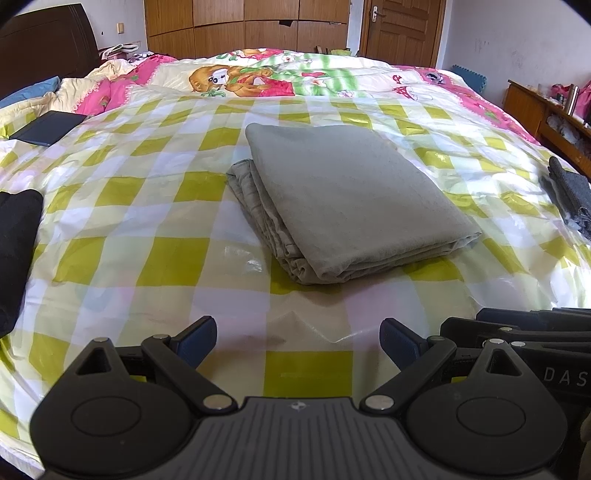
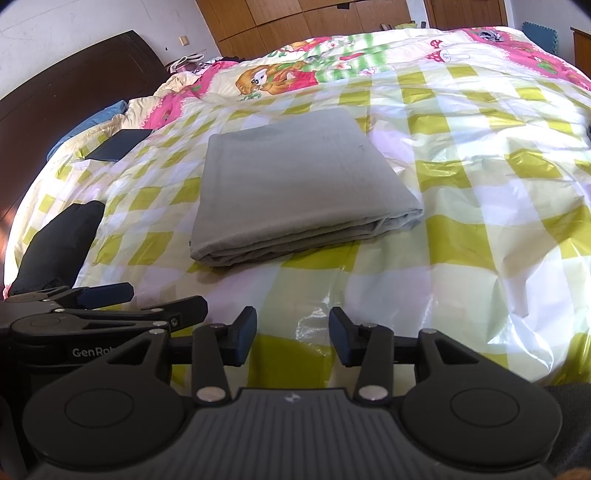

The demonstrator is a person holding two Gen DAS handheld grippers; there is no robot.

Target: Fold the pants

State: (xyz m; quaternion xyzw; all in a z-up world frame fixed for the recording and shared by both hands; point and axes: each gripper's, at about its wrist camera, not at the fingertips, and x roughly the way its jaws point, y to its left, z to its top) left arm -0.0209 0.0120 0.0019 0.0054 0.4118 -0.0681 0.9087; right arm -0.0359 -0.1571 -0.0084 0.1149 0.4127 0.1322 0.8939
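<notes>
Soft grey pants (image 1: 351, 199), folded into a thick, layered rectangle, lay in the middle of the bed on a glossy, crinkled yellow-and-white checked plastic sheet (image 1: 155, 229). Nearer the camera, the left hand-held gripper (image 1: 298, 341) stood wide apart, empty; the right hand-held gripper (image 2: 293, 334) gaped narrower, also empty.

Bedroom in daylight: bed (image 1: 147, 192) under glossy checked sheet, dark headboard (image 1: 44, 40) at left, wooden wardrobe (image 1: 243, 26) and door (image 1: 400, 29) behind, white walls (image 1: 517, 37), wooden shelf (image 1: 532, 107) at right.
</notes>
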